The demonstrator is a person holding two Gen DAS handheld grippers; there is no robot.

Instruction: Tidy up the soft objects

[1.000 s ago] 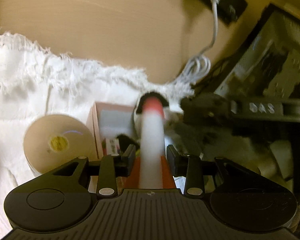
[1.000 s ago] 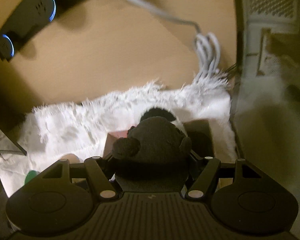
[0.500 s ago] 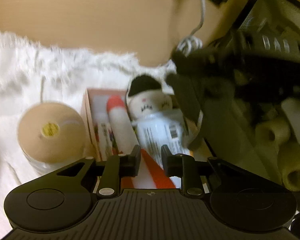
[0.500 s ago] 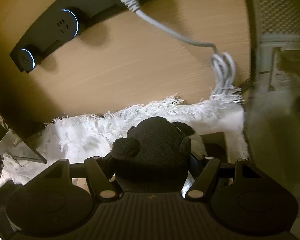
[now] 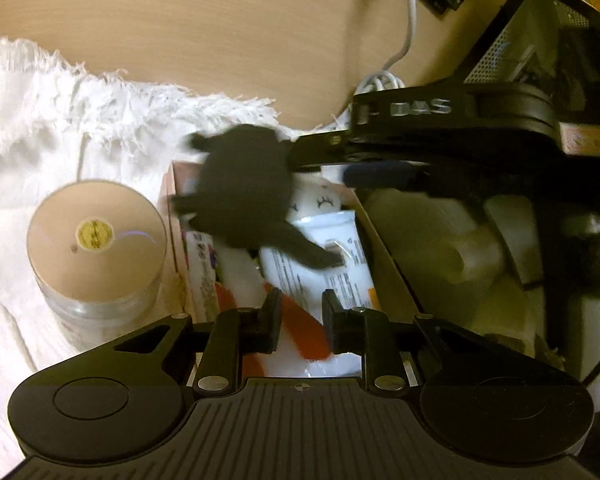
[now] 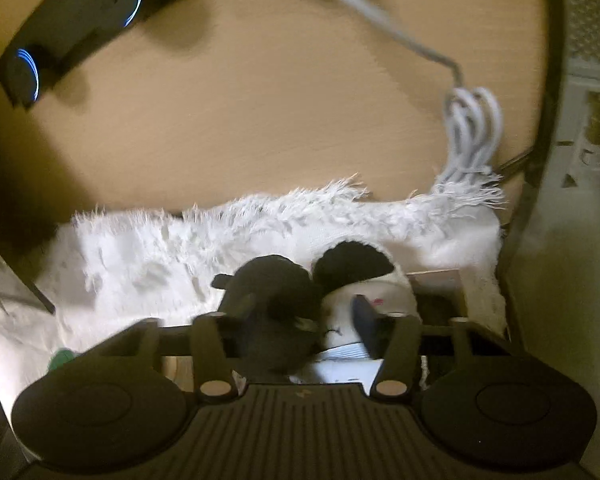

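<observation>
The left gripper [image 5: 299, 322] has its jaws parted with nothing between them, poised low over the near end of the pink box [image 5: 175, 216], above a white and orange soft toy [image 5: 292, 322]. The right gripper [image 5: 342, 160] reaches in from the right over the box's far end, jaws spread wide; the black plush toy [image 5: 246, 192] hangs blurred just beside its left finger, and whether they touch cannot be told. It sits over a white plush face [image 5: 320, 202]. A lidded jar [image 5: 96, 240] stands beside the box on the white fringed cloth [image 5: 40, 100]
</observation>
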